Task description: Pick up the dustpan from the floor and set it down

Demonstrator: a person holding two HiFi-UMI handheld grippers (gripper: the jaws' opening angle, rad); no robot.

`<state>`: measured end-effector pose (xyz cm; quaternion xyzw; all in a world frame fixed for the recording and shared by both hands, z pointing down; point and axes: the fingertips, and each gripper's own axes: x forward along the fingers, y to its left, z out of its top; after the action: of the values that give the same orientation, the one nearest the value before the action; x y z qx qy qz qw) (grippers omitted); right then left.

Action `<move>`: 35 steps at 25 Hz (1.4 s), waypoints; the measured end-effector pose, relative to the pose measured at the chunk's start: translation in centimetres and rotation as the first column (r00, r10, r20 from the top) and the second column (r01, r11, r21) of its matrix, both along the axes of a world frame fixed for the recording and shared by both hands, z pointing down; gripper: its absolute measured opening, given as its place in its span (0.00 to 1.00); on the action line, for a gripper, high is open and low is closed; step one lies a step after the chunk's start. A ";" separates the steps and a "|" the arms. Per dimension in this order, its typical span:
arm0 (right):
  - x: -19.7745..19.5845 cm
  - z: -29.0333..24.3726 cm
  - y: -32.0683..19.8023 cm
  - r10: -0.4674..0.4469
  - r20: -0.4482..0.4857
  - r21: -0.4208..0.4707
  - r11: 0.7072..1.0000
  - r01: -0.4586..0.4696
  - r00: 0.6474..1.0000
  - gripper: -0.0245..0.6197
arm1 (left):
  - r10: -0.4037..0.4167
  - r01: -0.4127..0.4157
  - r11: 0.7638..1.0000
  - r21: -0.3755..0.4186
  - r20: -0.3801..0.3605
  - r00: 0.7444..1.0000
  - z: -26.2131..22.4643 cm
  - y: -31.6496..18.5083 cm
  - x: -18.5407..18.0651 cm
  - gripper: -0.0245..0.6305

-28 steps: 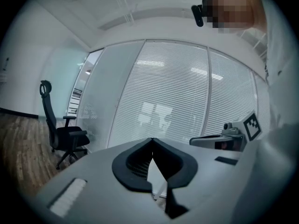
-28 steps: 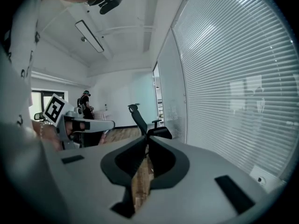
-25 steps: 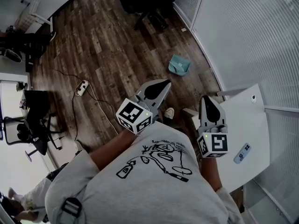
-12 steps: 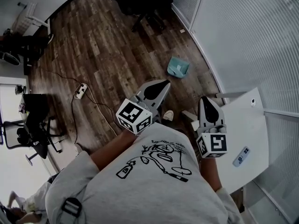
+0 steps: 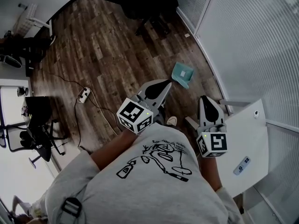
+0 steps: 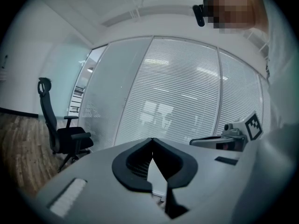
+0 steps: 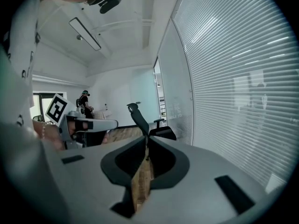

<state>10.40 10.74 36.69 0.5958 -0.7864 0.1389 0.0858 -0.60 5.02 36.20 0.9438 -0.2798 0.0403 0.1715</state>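
Observation:
A teal dustpan lies on the wooden floor close to the glass wall. It shows only in the head view. My left gripper is held out level well above the floor, its tip just short of the dustpan in the picture, jaws shut and empty. The right gripper is beside it to the right, also shut with nothing in it. In the left gripper view the left gripper has its tips meeting against the blinds. In the right gripper view the right gripper is closed too, aimed at a chair.
A white table with a remote stands at the right by the glass wall. Black office chairs stand at the far end. A power strip with cable lies at the left. My shoe shows below the grippers.
I have walked toward the dustpan with both grippers held out. It now sits nearer the left gripper's tip in the head view. Both jaws stay shut.

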 end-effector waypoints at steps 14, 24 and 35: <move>-2.5 -1.7 -10.5 0.040 -0.012 0.030 0.999 -0.040 0.999 0.07 | 0.050 -0.049 0.999 0.019 -0.016 0.999 -1.2 -10.7 -1.8 0.04; -4.2 -2.0 -13.3 0.056 -0.007 0.038 0.998 -0.055 0.998 0.07 | 0.067 -0.067 0.998 0.012 -0.009 0.998 -0.8 -13.6 -3.2 0.04; 0.4 -2.4 -13.2 0.037 -0.023 0.027 0.999 -0.037 0.999 0.07 | 0.067 -0.066 0.998 0.015 -0.032 0.997 -1.6 -13.2 1.8 0.04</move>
<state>10.83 -2.47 34.24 0.6130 -0.7759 0.1228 0.0844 1.23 -8.18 34.63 0.9542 -0.2456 0.0286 0.1682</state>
